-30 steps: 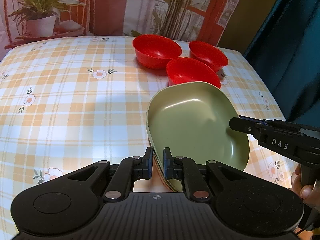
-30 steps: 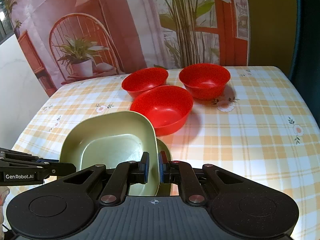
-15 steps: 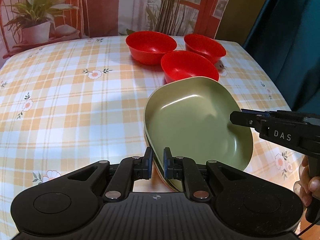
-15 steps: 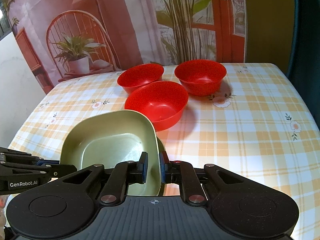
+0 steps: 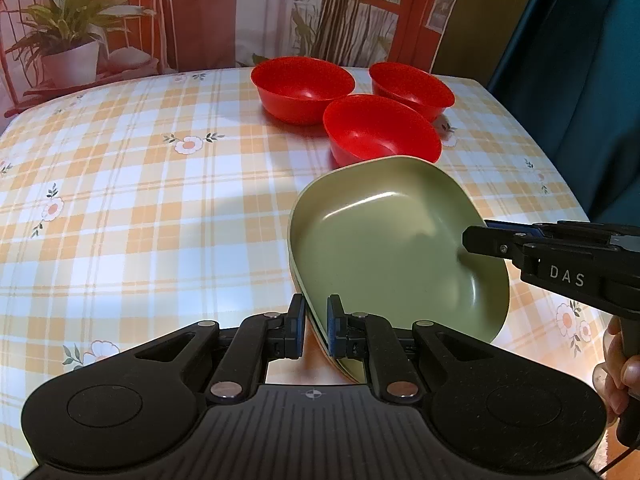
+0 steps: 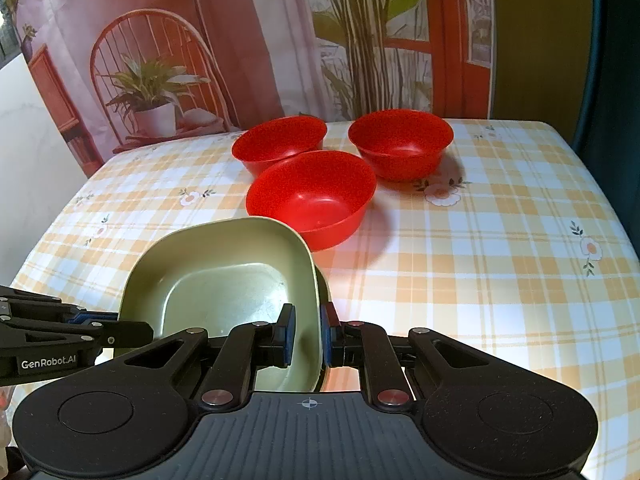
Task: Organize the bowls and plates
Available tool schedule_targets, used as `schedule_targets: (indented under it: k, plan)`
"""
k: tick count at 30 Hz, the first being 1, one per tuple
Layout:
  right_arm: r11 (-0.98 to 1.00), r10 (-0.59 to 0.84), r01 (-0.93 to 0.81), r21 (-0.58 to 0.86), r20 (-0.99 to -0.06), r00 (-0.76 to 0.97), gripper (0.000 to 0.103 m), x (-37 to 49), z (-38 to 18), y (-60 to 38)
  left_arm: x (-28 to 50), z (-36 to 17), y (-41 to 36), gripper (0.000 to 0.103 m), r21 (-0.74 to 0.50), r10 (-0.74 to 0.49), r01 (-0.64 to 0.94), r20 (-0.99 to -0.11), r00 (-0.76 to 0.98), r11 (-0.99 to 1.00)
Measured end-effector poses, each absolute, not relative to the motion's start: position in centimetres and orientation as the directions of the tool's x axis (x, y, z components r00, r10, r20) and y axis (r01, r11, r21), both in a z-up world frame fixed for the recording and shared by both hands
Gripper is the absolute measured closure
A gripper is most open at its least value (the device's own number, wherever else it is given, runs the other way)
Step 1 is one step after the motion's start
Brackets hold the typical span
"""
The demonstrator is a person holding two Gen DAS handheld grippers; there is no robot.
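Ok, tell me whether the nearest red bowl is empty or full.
Empty. The nearest red bowl stands upright on the tablecloth, its bare red inside showing down to the bottom.

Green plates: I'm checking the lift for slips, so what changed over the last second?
Little changed. The green plates sit slightly lower and nearer the red bowls in both views. Left gripper and right gripper remain shut on opposite rims. The bowls kept their cluster on the tablecloth.
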State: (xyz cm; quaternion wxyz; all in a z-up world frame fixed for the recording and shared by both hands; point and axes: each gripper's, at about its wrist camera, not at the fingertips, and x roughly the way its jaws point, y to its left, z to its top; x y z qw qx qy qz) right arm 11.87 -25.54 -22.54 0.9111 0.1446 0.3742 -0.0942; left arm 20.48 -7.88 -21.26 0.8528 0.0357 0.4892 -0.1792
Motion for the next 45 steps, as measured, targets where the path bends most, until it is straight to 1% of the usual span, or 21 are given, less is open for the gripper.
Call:
schedule_targets:
  k: [21, 23, 28, 29, 32, 45]
  plan:
    - [0.943, -0.088, 0.293, 0.159, -0.729, 0.679, 0.089, 11.6, -23.1, -25.5, 20.5, -21.9, -7.6, 0.090, -0.134, -0.277, 0.324, -0.850, 0.447, 0.936]
    - [0.942, -0.099, 0.299, 0.152, -0.727, 0.680, 0.084, 11.6, -23.0, -25.4, 20.5, -22.0, -7.5, 0.088, -0.136, -0.277, 0.322, -0.849, 0.449, 0.937]
    - [0.938, -0.108, 0.308, 0.160, -0.707, 0.699, 0.083, 11.2, -22.2, -25.8, 20.5, -21.9, -7.4, 0.087, -0.139, -0.276, 0.315, -0.850, 0.449, 0.939]
    - [0.939, -0.110, 0.306, 0.158, -0.705, 0.701, 0.084, 11.3, -22.1, -25.8, 20.5, -21.9, -7.4, 0.087, -0.138, -0.276, 0.316, -0.850, 0.450, 0.939]
    - [0.943, -0.102, 0.293, 0.157, -0.703, 0.704, 0.096, 11.4, -21.9, -25.7, 20.5, -21.9, -7.5, 0.087, -0.139, -0.276, 0.314, -0.850, 0.449, 0.939]
    - [0.946, -0.094, 0.285, 0.152, -0.714, 0.694, 0.097, 11.6, -22.3, -25.3, 20.5, -21.7, -7.5, 0.086, -0.138, -0.275, 0.313, -0.848, 0.453, 0.940]
